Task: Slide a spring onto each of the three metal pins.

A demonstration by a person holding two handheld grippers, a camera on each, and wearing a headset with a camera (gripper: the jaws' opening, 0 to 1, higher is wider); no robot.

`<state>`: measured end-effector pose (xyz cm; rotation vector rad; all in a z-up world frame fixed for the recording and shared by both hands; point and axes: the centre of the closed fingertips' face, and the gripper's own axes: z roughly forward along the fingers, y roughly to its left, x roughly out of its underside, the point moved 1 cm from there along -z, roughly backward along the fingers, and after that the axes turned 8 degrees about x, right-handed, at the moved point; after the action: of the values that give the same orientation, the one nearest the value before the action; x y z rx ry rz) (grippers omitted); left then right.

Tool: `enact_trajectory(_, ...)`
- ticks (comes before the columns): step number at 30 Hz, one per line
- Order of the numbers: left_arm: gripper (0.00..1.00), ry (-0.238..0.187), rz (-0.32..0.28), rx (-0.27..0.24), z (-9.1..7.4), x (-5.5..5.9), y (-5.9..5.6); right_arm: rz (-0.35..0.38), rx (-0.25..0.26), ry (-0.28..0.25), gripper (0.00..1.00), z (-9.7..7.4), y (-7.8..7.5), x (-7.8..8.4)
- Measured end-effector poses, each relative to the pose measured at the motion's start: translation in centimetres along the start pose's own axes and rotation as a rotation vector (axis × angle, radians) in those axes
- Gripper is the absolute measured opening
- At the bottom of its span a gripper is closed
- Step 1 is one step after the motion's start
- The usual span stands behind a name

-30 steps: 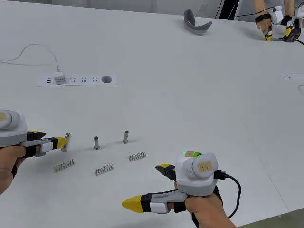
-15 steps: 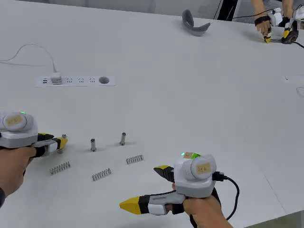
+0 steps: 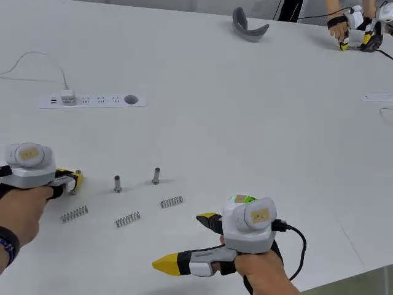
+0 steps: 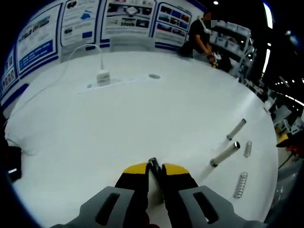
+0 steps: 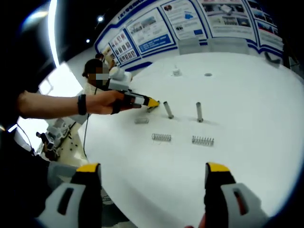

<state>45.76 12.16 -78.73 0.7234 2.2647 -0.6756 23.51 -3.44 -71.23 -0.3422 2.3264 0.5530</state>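
Two steel pins [image 3: 117, 184] [image 3: 156, 176] stand upright on the white table [image 3: 245, 135]. Three springs [image 3: 74, 214] [image 3: 127, 219] [image 3: 172, 201] lie flat in front of them. My left gripper [image 3: 75, 179] is at the left end of the row, shut on the third pin [image 4: 153, 166], whose top shows between the yellow tips. Whether that pin still touches the table I cannot tell. My right gripper [image 3: 184, 241] hovers near the table's front edge, jaws wide open [image 5: 152, 167] and nothing between them, a short way in front of the springs [image 5: 161, 137] [image 5: 203, 140].
A white power strip [image 3: 92, 100] with a plugged-in cable lies behind the pins. A grey curved band [image 3: 249, 26] rests at the far side. Another person's hands with grippers [image 3: 356, 27] work at the far right corner. The table's front edge runs close behind my right hand.
The left hand has come further into the head view, still at the leftmost pin. The right gripper stays open in about the same place. The head camera has shifted a little.
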Motion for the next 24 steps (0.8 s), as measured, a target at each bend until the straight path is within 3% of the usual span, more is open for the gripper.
enact_trajectory(3, 0.10, 0.019, 0.023, -0.007, 0.0, 0.0, 0.0, 0.000, -0.002, 0.001, 0.92, 0.1, 0.1, 0.1)
enact_trajectory(7, 0.09, 0.100, 0.176, 0.004, -0.2, 0.3, -0.2, 0.000, -0.005, -0.002, 0.92, 0.2, 0.2, 0.0)
enact_trajectory(13, 0.09, 0.168, 0.295, 0.049, -0.5, 0.8, -0.6, -0.001, -0.003, 0.001, 0.92, 0.2, 0.1, 0.1)
enact_trajectory(16, 0.09, 0.208, 0.392, 0.074, -0.3, 0.8, -0.9, 0.005, -0.001, 0.000, 0.92, 0.1, 0.0, 0.2)
enact_trajectory(22, 0.10, 0.237, 0.426, 0.093, 0.1, 0.8, -1.0, 0.004, 0.000, -0.002, 0.91, 0.2, 0.1, 0.1)
enact_trajectory(24, 0.11, 0.263, 0.468, 0.095, 0.2, 0.7, -1.0, 0.006, 0.001, -0.004, 0.91, 0.1, 0.1, 0.0)
